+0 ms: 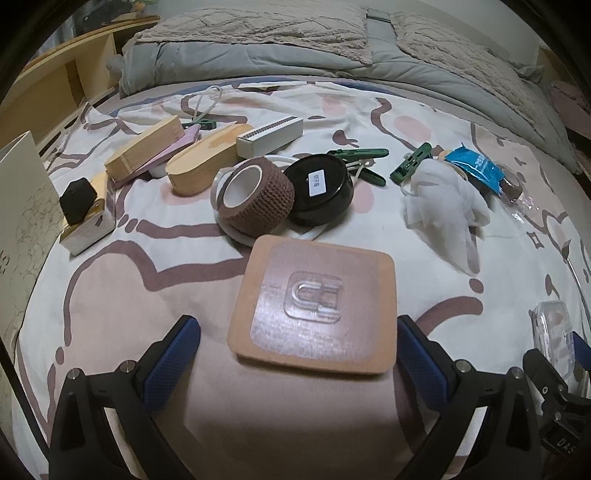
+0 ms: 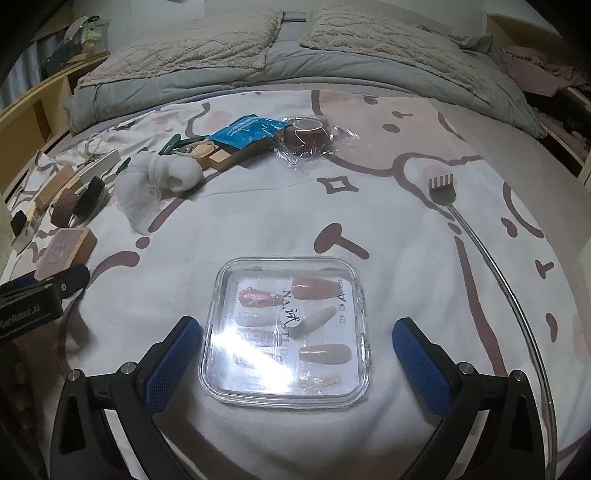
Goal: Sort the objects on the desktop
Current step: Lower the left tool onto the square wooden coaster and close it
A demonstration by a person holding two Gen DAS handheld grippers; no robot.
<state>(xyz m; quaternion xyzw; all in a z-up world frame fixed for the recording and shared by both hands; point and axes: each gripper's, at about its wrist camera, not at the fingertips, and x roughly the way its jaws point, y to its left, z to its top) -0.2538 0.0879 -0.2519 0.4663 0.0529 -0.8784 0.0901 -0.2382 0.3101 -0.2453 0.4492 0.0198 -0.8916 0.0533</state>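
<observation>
Hovering my left gripper (image 1: 297, 350), jaws spread and empty, around the tan square hook card (image 1: 314, 306); my right gripper (image 2: 297, 350), equally wide, frames the clear nail case (image 2: 286, 332). Clutter at eleven o'clock looks unsorted; little seems done.

- A bed (image 2: 369, 206) fills both views, its sheet (image 1: 147, 302) white with pink patches and brown cartoon outlines.
- At the far end lies a rumpled grey quilt (image 2: 229, 79), with two beige textured pillows (image 2: 373, 33) on top.
- A light wooden shelf unit (image 1: 55, 77) runs along the bed's left side; clutter on its top is too blurred to tell.
- Pink fabric (image 2: 535, 70) is heaped at the far right.
- A pale wall (image 2: 155, 11) stands behind; the light is dim and even.
</observation>
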